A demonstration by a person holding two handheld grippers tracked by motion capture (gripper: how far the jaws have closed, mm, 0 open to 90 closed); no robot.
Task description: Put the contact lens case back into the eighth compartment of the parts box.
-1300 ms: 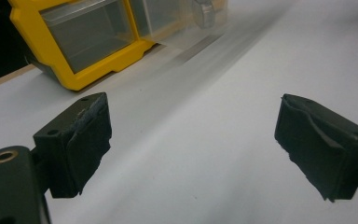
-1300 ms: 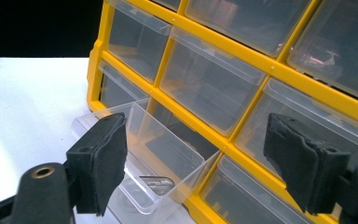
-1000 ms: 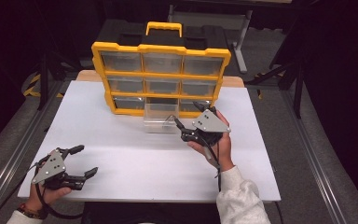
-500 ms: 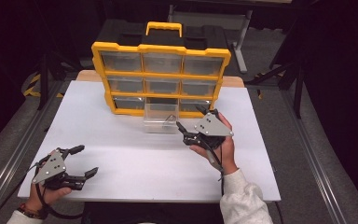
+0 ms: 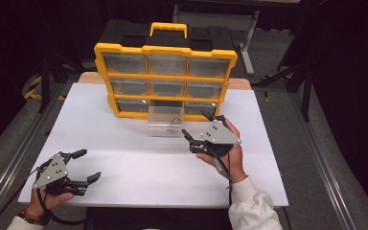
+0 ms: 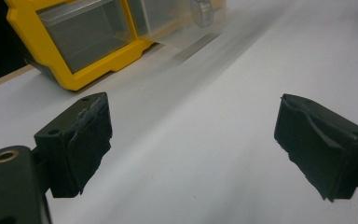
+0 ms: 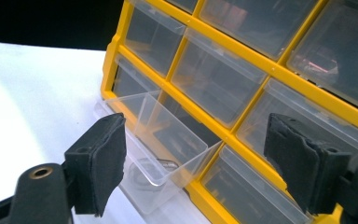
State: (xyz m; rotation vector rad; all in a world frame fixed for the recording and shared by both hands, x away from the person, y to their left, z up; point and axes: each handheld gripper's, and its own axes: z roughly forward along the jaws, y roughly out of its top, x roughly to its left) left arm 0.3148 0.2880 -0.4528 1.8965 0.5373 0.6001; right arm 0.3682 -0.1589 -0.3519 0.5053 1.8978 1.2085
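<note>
High view: yellow parts organiser [image 5: 165, 50] stands upright at upper centre of frame on white table [image 5: 124, 143], w/ a black carry case behind it, 3x3 grid of clear drawers; bottom-middle clear drawer [image 5: 165, 120] is pulled out onto the table in front of its slot, small metal piece [image 5: 175, 121] lying inside; right gripper [image 5: 199, 129] sits centre-right of frame, just right of the drawer, jaws spread wide, holding nothing, tips pointing left toward drawer but apart from it; right hand [image 5: 227, 153] wraps the grip, pale sleeve at bottom edge; left gripper [image 5: 88, 165] low at lower left of frame, well apart from the organiser, jaws wide, empty; left hand [image 5: 52, 194] under it.

Left gripper view: two black padded jaws at lower left & lower right of frame, wide gap, bare table btwn them; organiser's yellow corner [image 6: 79, 42] at upper left; pulled-out drawer [image 6: 177, 18] at top centre, blurred, w/ a round metal bit [image 6: 203, 11] in it.

Right gripper view: jaws wide at lower left & lower right, nothing gripped; open drawer [image 7: 163, 144] btwn them in lower centre, farther off, not touched; metal piece [image 7: 165, 164] on its floor; organiser's grid [image 7: 242, 60] fills upper right, tilted in frame.
</note>
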